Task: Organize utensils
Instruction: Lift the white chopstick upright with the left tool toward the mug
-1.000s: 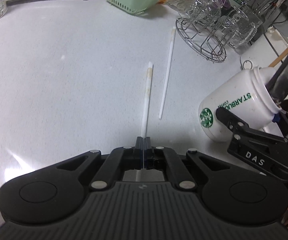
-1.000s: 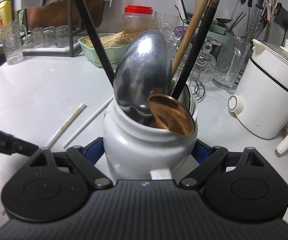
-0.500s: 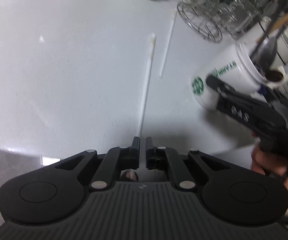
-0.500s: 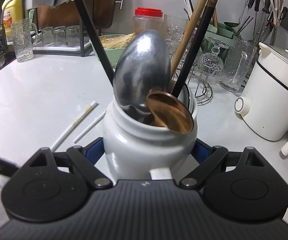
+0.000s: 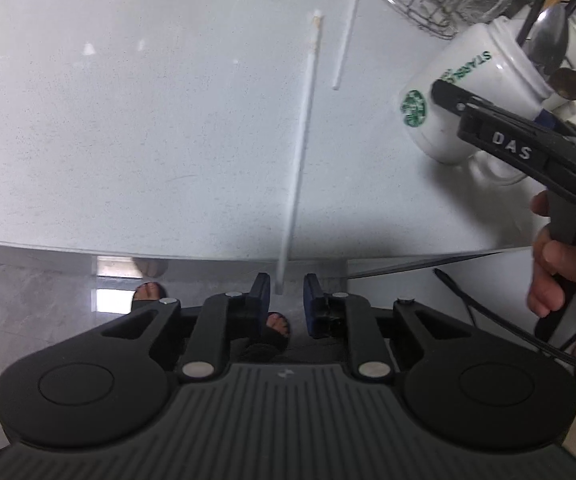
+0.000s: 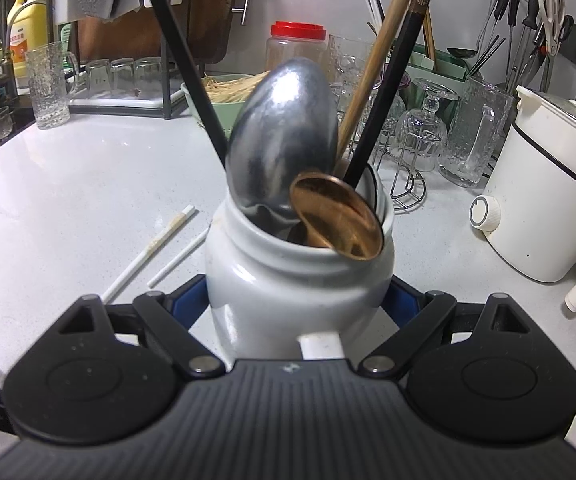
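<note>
Left gripper point(image 5: 284, 294): jaws opening, a narrow gap between the pads; the near end of the long white chopstick point(image 5: 301, 148) sits in that gap, touching neither pad as far as the view shows.
Long white chopstick: lies on the white counter point(image 5: 128, 120), its near end sticking out past the counter edge.
Second white chopstick point(image 5: 345, 36): shorter in view, just beside the first, flat on the counter — further from the edge.
Right gripper point(image 6: 299, 300): fingers spread wide, clamped on both sides of the white mug point(image 6: 288, 280).
White mug: tilted in the grip, green logo on its side — holds a large steel spoon point(image 6: 284, 136), a copper-coloured spoon point(image 6: 335, 216), and dark and wooden chopsticks point(image 6: 383, 92).
Person's hand point(image 5: 559, 268): wrapped round the right gripper's handle.
</note>
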Tool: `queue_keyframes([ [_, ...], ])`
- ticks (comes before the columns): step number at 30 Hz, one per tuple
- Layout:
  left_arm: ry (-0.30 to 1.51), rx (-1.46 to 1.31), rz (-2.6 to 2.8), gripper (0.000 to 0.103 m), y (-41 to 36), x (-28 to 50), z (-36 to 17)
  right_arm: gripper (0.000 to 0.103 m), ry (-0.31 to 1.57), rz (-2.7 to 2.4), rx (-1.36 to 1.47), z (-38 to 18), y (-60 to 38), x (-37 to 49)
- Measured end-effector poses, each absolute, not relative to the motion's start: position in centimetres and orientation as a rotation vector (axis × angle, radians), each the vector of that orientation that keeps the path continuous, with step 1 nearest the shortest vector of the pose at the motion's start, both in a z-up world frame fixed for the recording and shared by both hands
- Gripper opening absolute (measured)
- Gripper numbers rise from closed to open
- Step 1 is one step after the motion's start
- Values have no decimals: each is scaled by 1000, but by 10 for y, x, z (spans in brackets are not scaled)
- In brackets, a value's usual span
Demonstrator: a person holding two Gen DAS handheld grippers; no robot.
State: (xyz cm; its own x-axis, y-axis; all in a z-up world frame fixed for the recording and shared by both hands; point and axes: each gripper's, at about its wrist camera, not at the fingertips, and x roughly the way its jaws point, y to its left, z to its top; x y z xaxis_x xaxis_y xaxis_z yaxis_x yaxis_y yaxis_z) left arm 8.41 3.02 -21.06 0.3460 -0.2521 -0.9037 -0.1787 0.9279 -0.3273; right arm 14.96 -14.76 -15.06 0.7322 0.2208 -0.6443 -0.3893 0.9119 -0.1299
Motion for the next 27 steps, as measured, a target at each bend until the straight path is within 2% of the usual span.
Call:
queue_keyframes([
  [4,1224,-416,-44,14,33,84,-214,92,670,330,-260,-151,-147,149],
  [7,1208,-431,-47,6,36,87,-214,92,670,323,-259,-151,-146,148],
  [27,1241,-438,-136,5,46,49,-209,92,692,328,-280,-149,-146,151],
])
